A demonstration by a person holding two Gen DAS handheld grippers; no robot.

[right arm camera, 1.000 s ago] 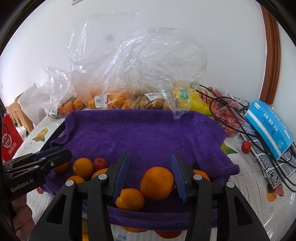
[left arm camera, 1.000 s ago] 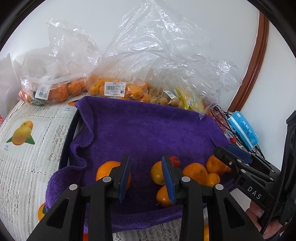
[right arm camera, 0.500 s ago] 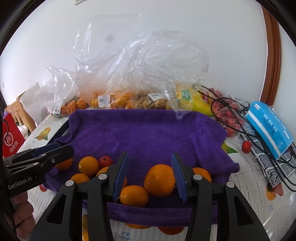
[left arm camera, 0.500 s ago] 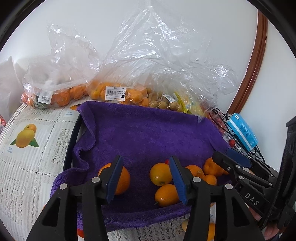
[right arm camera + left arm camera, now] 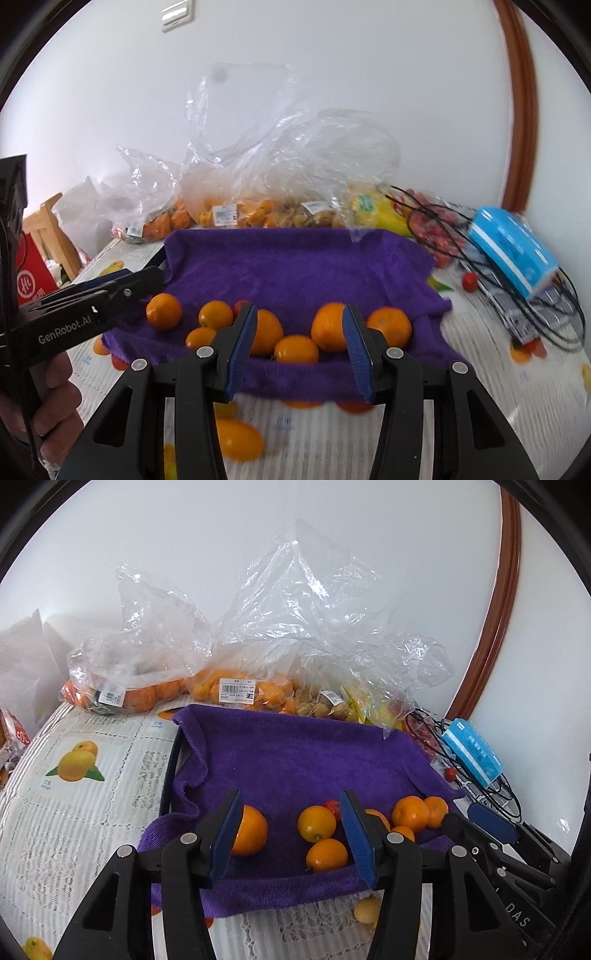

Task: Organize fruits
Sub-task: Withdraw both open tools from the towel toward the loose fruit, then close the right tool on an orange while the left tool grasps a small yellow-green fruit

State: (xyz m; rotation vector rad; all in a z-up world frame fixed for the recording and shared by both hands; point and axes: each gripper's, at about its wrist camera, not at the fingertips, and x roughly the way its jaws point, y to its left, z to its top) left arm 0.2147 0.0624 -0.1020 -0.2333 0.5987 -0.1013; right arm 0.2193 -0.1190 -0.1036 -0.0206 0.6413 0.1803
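Two grippers are seen above the near edge of a purple towel, and nothing is gripped by either. The left gripper is spread moderately wide, its blue pads clear of the fruit: an orange is seen just past its left pad at about 10 o'clock, and two smaller oranges are framed between the pads without being touched. The right gripper is held at a similar moderate gap; an orange lies on the towel in the gap below it, unpressed, with larger oranges partly hidden behind each pad. In the right wrist view the left gripper is seen at 9 o'clock, held by a hand. A small red fruit is tucked among the oranges, all of which are gathered along the towel's near fold. At 12 o'clock, beyond the towel, clear plastic bags of oranges and small pale fruit are piled against the wall. At 2 o'clock a blue box is lying on tangled black cables. A printed tablecloth is spread beneath everything.
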